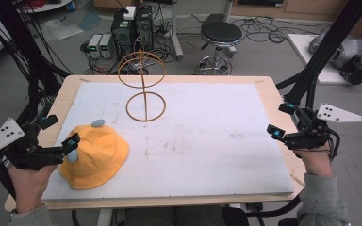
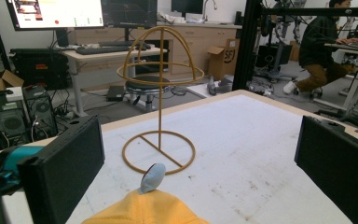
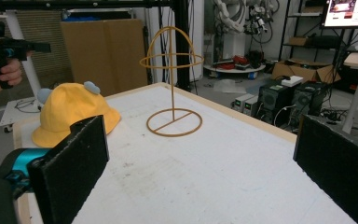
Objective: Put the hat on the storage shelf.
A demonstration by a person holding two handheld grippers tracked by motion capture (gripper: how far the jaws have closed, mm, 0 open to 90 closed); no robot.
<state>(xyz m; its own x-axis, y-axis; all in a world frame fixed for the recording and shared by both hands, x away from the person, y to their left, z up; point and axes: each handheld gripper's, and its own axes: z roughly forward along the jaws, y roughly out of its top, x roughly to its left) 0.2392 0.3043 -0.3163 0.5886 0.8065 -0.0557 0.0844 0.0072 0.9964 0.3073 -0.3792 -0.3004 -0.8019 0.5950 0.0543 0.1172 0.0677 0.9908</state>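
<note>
Clearly unstarted: yellow cloth hat (image 1: 94, 156) lies on the tabletop (image 1: 207, 141), off the brass wire stand (image 1: 143, 84); left tongs (image 1: 68, 141) and right tongs (image 1: 279, 120) released, empty.

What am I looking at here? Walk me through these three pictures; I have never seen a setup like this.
A person sits at a table and holds a two-jaw tool in each hand. The high view looks down from above: the left tool is by a yellow hat, and the right tool hovers at the table's other edge. The other two pictures come from cameras riding on each tool, looking out between its black jaws. Both tools are open and hold nothing. On the white mat lie the hat, which has small grey ears, and a gold wire hat stand, standing upright and bare.
</note>
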